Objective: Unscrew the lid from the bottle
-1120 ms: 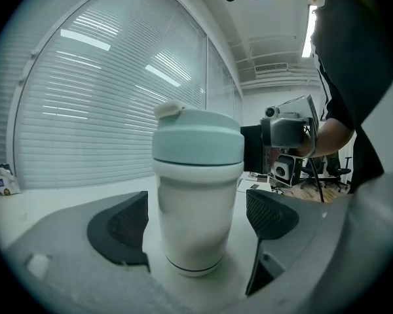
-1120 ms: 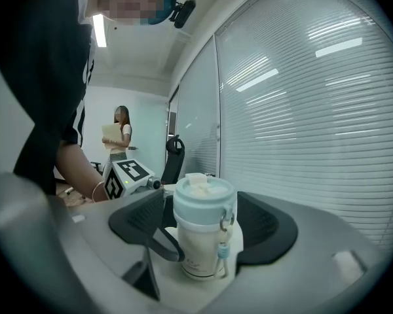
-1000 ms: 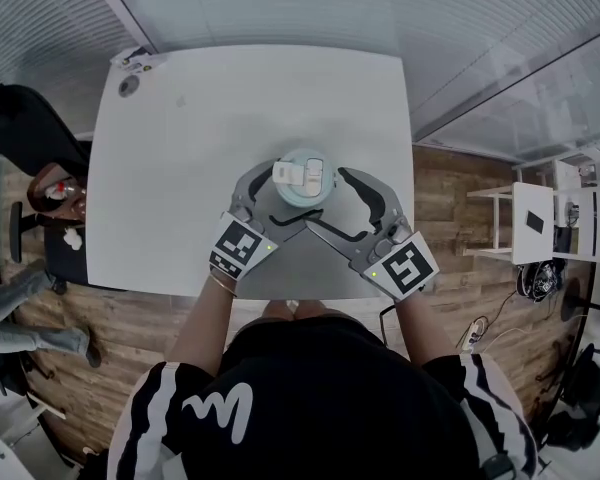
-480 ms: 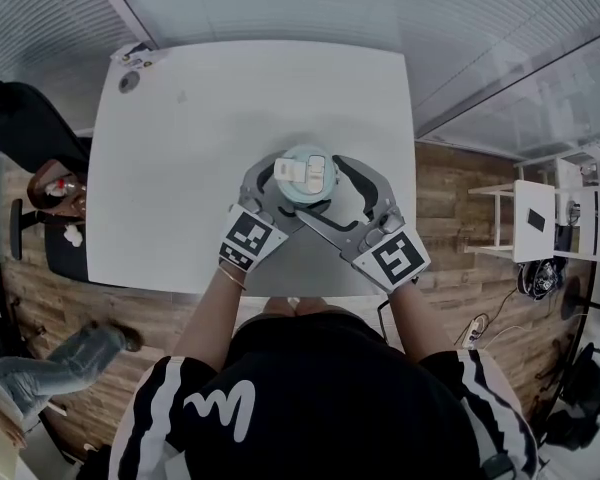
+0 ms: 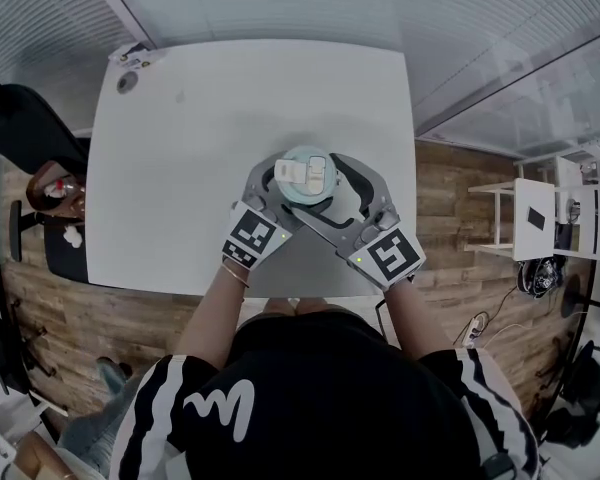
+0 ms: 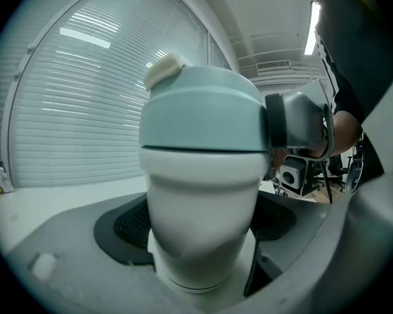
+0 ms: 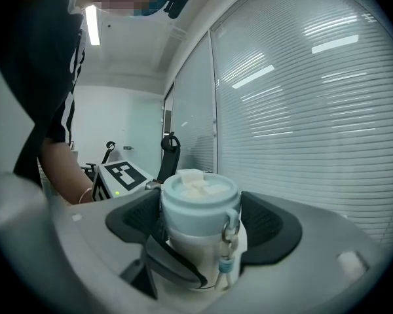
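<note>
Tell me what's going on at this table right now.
A person is working on a bottle standing on a white table, a gripper in each hand. The left gripper brackets its white body, jaws just closing in; the right gripper brackets the pale blue lid. Neither looks clamped yet, and the lid is still on.
</note>
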A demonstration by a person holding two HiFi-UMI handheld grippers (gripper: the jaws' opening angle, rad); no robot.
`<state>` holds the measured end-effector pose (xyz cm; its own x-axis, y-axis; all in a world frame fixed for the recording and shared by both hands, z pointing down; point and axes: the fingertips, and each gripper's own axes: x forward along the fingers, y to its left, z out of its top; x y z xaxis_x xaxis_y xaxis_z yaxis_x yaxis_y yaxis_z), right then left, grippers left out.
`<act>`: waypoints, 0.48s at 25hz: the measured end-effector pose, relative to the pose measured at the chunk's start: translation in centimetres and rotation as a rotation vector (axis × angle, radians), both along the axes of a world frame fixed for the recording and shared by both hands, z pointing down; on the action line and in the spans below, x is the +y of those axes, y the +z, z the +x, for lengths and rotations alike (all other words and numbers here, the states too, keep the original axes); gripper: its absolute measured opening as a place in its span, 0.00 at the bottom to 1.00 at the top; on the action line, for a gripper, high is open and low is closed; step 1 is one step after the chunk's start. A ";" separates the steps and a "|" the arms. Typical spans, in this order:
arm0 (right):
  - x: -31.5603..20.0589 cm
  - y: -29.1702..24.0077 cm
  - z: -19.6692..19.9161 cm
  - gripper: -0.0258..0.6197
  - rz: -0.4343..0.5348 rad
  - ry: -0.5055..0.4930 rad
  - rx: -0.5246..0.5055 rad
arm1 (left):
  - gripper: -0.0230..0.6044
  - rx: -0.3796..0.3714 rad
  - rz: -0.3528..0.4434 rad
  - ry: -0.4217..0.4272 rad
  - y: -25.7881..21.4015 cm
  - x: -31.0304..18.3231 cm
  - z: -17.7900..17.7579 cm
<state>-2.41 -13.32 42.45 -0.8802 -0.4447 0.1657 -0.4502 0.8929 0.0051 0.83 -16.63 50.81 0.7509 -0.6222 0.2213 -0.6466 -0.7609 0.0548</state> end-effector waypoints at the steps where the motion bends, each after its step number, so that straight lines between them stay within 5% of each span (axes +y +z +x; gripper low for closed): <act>1: 0.0 0.0 0.0 0.61 0.000 0.002 -0.001 | 0.72 0.000 0.003 0.001 0.0 0.0 0.0; 12: 0.1 -0.1 -0.4 0.62 0.008 -0.004 -0.002 | 0.72 0.007 0.021 -0.014 -0.2 0.2 0.0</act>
